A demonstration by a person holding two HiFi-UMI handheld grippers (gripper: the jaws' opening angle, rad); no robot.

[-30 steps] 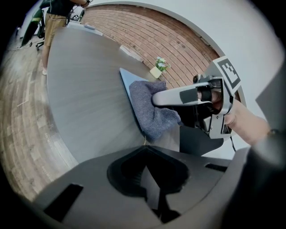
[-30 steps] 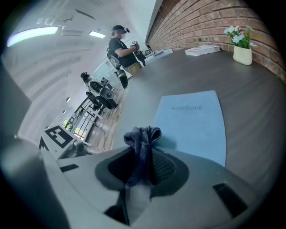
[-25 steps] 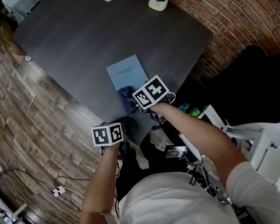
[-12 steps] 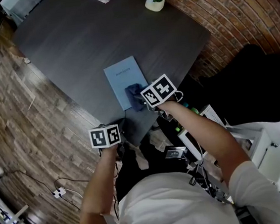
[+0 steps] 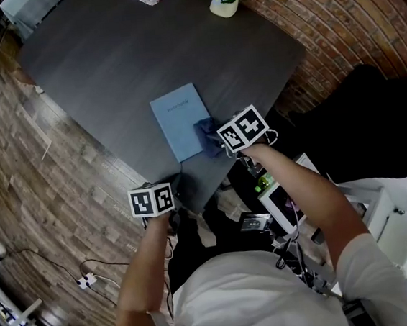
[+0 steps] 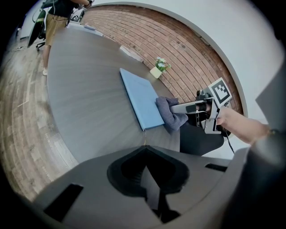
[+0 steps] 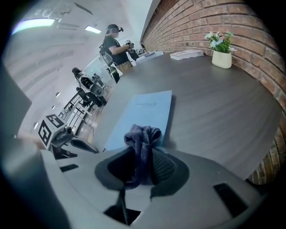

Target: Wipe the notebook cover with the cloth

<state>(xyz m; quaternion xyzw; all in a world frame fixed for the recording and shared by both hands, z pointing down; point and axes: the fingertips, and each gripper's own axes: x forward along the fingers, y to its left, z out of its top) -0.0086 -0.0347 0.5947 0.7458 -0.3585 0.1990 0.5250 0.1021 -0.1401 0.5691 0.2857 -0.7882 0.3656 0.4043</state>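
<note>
The step in hand seems to be the wiping itself. The right tool (image 7: 144, 156) is closed tightly on the dark blue cloth (image 7: 142, 134), and a bunched fold of it stands out in front of the jaws. In the head view the cloth (image 5: 207, 132) lies at the right edge of the light blue notebook (image 5: 180, 120), toward its near end, partly on the cover and partly on the dark surface (image 5: 107, 67) beside it. The notebook lies flat and closed, near the edge of the surface on the person's side. The left tool (image 6: 145, 150) has its jaws together with nothing between them. It hangs apart from the notebook, about over the near edge of the surface, and takes no part in the work. Most of the cover shows bare, so I judge that the wiping is not finished. The next move calls for a stroke with the cloth from the right edge across the cover toward the left and far side. The cloth must be pressed low enough that it really rubs the cover. The notebook is thin and nothing holds it, so it may slide under the stroke; the left tool could press on a corner to keep it steady.
</note>
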